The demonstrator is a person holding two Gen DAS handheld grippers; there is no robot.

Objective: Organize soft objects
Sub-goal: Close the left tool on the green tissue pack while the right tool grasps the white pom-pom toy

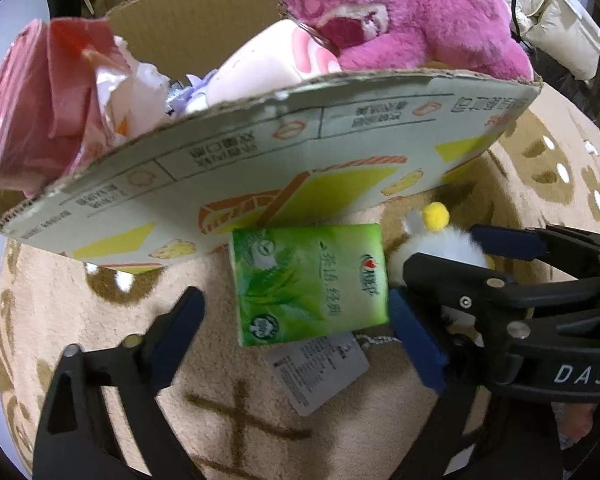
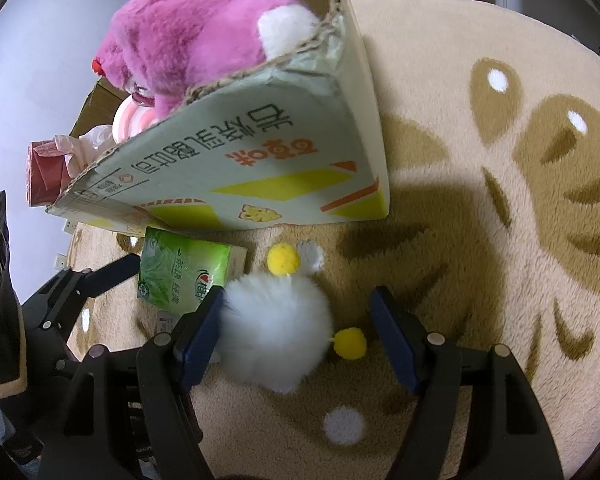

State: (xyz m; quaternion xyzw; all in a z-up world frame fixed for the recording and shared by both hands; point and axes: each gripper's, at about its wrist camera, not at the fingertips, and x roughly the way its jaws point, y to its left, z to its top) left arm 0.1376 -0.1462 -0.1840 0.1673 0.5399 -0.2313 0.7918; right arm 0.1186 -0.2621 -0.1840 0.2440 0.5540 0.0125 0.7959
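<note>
A white fluffy plush with yellow pom-poms (image 2: 274,336) lies on the rug, between the open fingers of my right gripper (image 2: 300,324); the left finger (image 2: 202,332) touches its fur. A green tissue pack (image 1: 310,282) with a grey tag (image 1: 320,370) lies on the rug against the cardboard box (image 1: 260,168). My left gripper (image 1: 292,320) is open around the pack without touching it. The box holds a purple plush bear (image 1: 412,16), a pale pink plush (image 1: 260,66) and pink cloth items (image 1: 48,104). The pack (image 2: 180,272) and the box (image 2: 260,160) also show in the right wrist view.
A beige rug with a brown pattern (image 2: 500,160) covers the floor. White padded jackets (image 1: 556,20) lie behind the box at the right. My right gripper's body (image 1: 520,312) reaches in beside the tissue pack in the left wrist view.
</note>
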